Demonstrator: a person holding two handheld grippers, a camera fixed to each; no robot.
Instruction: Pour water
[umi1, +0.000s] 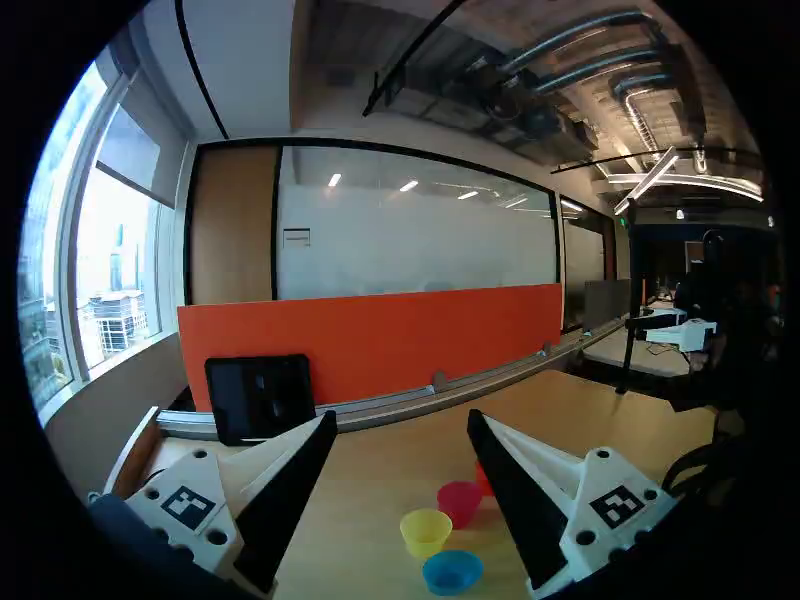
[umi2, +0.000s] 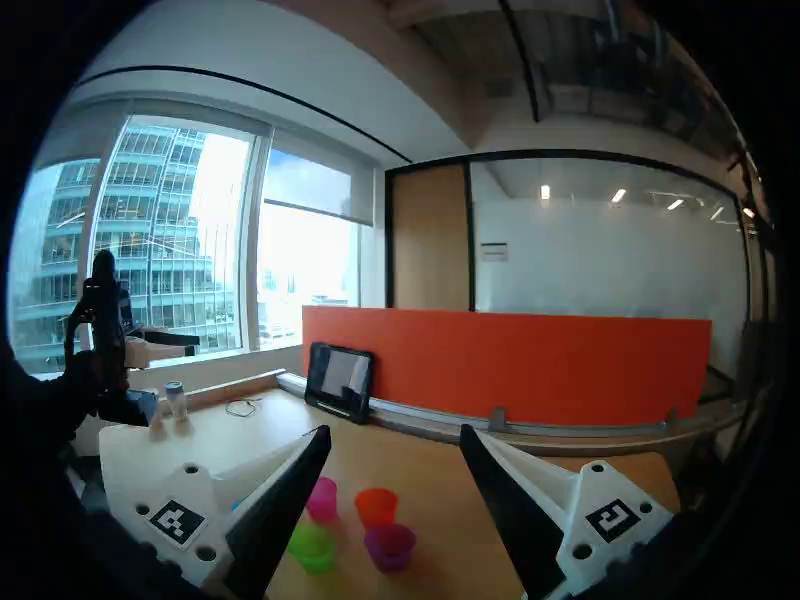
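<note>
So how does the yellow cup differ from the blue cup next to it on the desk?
Colour is the plain one: the yellow cup is bright yellow, the blue cup sky blue. The yellow cup stands farther from the camera, beside a pink cup; the blue cup stands nearest. Both stand upright, mouth up, on the wooden desk, and look alike in shape.
</note>
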